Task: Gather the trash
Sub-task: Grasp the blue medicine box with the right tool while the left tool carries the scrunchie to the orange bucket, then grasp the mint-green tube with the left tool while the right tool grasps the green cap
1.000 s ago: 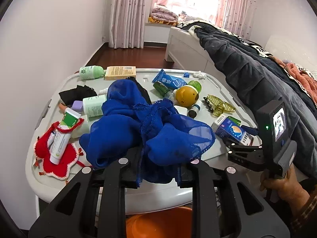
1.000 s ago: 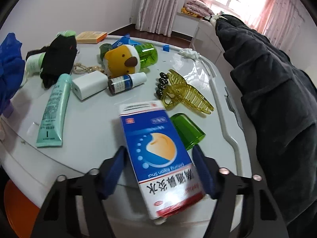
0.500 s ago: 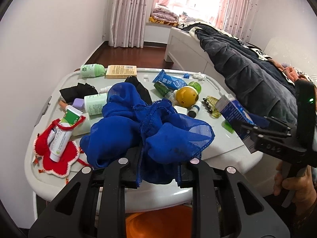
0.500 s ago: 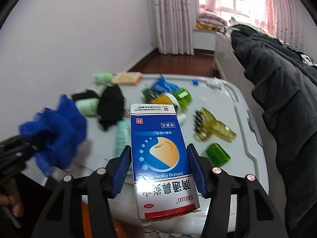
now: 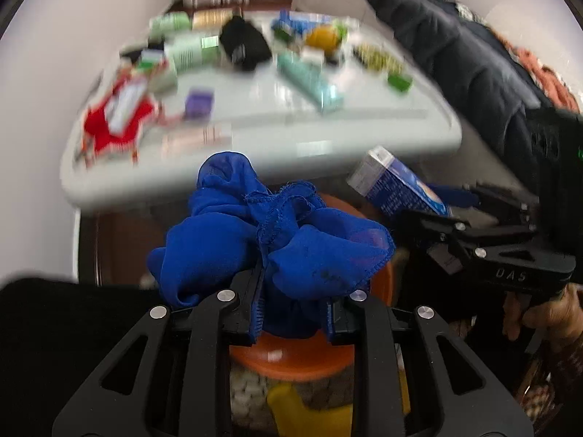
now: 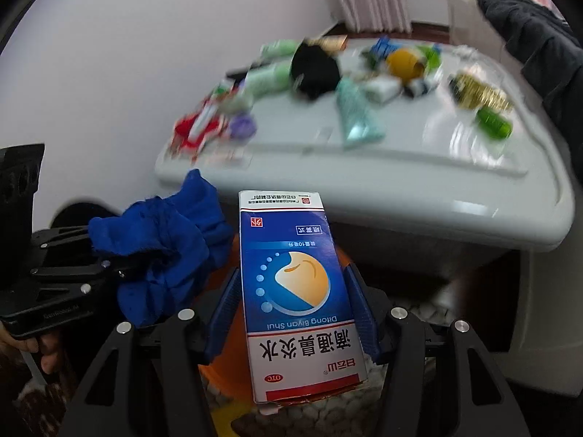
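My left gripper [image 5: 291, 313] is shut on a crumpled blue cloth [image 5: 269, 244] and holds it off the table, above an orange bin [image 5: 291, 358]. My right gripper [image 6: 291, 309] is shut on a blue and white medicine box [image 6: 295, 291], also off the table and over the orange bin [image 6: 226, 360]. In the left wrist view the box [image 5: 395, 187] and right gripper [image 5: 459, 215] sit to the right of the cloth. In the right wrist view the cloth [image 6: 164, 247] and left gripper [image 6: 73, 273] are at left.
The white table [image 5: 262, 123] behind holds a red knitted piece [image 5: 116, 120], a black cloth [image 5: 244, 43], a teal tube [image 5: 309, 80], a yellow toy [image 5: 320, 34] and a green cap [image 5: 399, 81]. A dark quilted bed [image 5: 455, 36] lies at right.
Both grippers have pulled back from the table and dropped below its edge, carrying the blue cloth and the medicine box over the orange bin. The view is motion-blurred.
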`<state>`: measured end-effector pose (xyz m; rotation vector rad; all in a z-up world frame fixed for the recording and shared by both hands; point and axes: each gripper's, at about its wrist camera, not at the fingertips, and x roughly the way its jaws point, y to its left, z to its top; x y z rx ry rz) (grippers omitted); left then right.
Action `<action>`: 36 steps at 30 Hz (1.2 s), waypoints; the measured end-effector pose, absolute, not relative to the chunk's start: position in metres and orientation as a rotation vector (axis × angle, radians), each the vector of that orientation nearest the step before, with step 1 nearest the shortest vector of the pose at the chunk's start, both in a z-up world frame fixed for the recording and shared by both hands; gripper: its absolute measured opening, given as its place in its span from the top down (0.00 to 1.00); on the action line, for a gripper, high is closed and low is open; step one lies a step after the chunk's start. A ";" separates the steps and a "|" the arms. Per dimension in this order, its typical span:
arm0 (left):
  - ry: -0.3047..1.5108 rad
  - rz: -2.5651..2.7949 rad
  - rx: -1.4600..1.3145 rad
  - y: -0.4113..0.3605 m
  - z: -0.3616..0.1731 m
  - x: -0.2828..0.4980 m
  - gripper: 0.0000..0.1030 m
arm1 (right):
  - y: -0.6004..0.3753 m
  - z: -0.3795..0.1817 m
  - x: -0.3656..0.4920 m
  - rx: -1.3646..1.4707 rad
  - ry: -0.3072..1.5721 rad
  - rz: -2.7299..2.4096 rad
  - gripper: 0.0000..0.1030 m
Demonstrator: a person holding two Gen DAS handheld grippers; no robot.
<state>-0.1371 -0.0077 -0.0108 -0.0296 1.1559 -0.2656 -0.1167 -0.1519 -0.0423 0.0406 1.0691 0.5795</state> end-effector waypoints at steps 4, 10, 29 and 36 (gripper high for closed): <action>1.246 -0.301 -0.025 -0.012 -0.031 -0.149 0.69 | -0.136 -0.058 -0.125 -0.014 1.116 0.606 0.45; 1.269 -0.266 -0.026 -0.008 -0.032 -0.156 0.35 | -0.140 -0.074 -0.120 0.049 1.182 0.604 0.19; 1.011 -0.198 -0.079 -0.092 -0.013 0.033 0.33 | -0.261 0.076 -0.019 0.145 0.638 0.127 0.05; 1.052 -0.087 -0.072 -0.108 -0.053 0.085 0.28 | -0.282 0.050 -0.017 0.098 0.641 0.016 0.05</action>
